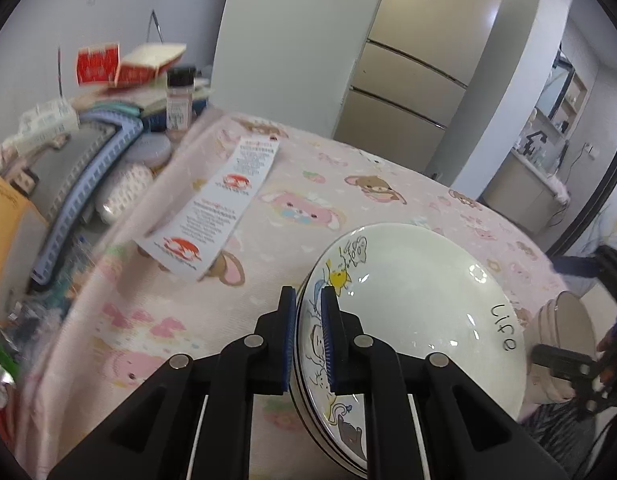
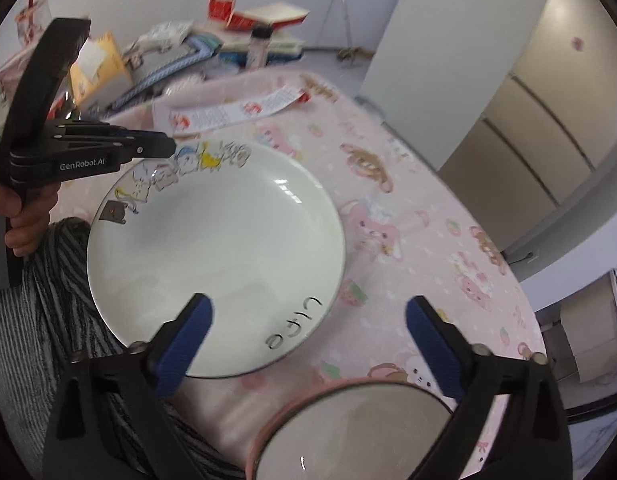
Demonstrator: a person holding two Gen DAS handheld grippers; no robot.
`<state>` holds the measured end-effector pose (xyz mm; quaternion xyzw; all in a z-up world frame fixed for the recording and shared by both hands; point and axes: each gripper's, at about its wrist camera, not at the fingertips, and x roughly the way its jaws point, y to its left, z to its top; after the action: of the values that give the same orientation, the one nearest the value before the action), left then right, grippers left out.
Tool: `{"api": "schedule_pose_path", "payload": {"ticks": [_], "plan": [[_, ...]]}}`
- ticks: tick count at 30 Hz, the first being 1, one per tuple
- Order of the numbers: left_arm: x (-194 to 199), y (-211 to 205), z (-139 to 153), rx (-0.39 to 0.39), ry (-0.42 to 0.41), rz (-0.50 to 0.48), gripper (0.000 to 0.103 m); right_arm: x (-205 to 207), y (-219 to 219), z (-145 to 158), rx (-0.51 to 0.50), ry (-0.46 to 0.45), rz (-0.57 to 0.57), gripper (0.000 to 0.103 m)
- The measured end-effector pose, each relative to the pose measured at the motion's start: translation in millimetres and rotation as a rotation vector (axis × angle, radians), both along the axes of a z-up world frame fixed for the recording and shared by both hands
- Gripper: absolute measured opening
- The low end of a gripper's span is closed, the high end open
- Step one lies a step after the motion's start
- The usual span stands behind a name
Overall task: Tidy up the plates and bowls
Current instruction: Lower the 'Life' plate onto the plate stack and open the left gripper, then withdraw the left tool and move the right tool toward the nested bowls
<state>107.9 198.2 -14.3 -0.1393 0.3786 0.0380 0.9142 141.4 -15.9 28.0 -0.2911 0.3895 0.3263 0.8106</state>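
On the pink cartoon-print tablecloth (image 2: 408, 184), the left gripper (image 1: 308, 300) is clenched on the decorated rim of a white round ceramic plate (image 2: 216, 256) lettered "Life", which tops a small stack of plates. Just right of it, near the table's edge, sits a pink-rimmed bowl (image 2: 348, 428). Above that bowl, the right gripper (image 2: 308, 316) hangs released, jaws wide, nothing between them.

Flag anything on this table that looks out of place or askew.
The printed paper leaflet lies crooked on the pink tablecloth, and boxes and packets are heaped untidily at its far edge. The white plate itself looks intact, held at its rim by the left gripper.
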Motion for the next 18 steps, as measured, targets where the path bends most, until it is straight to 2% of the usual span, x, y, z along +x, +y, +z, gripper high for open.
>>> {"api": "schedule_pose_path", "payload": {"ticks": [3, 6, 8, 9, 10, 14, 18], "plan": [[-3.2, -10.8, 7.7, 0.074, -0.035, -0.001, 0.013, -12.0, -16.0, 6.2, 0.051, -0.084, -0.024, 0.102], [-4.1, -14.1, 13.6, 0.104, -0.061, -0.005, 0.014, -26.6, -32.3, 19.6, 0.135, -0.167, -0.026, 0.103], [-4.8, -13.5, 16.9, 0.115, -0.079, 0.003, 0.026, -41.1, -42.8, 29.9, 0.238, -0.217, 0.023, 0.103], [-5.6, -13.3, 19.2, 0.105, -0.093, -0.007, 0.057, -47.6, -48.1, 34.2, 0.275, -0.247, 0.021, 0.103], [-7.1, -12.7, 21.9, 0.096, -0.112, -0.011, 0.102, -52.9, -52.6, 37.4, 0.300, -0.274, 0.012, 0.103], [-18.1, -18.7, 35.8, 0.129, -0.209, 0.001, 0.103, -68.7, -69.9, 45.4, 0.390, -0.331, -0.021, 0.103], [-33.5, -34.7, 49.3, 0.226, -0.312, 0.013, 0.103, -79.7, -85.5, 48.1, 0.424, -0.372, -0.064, 0.103]]}}
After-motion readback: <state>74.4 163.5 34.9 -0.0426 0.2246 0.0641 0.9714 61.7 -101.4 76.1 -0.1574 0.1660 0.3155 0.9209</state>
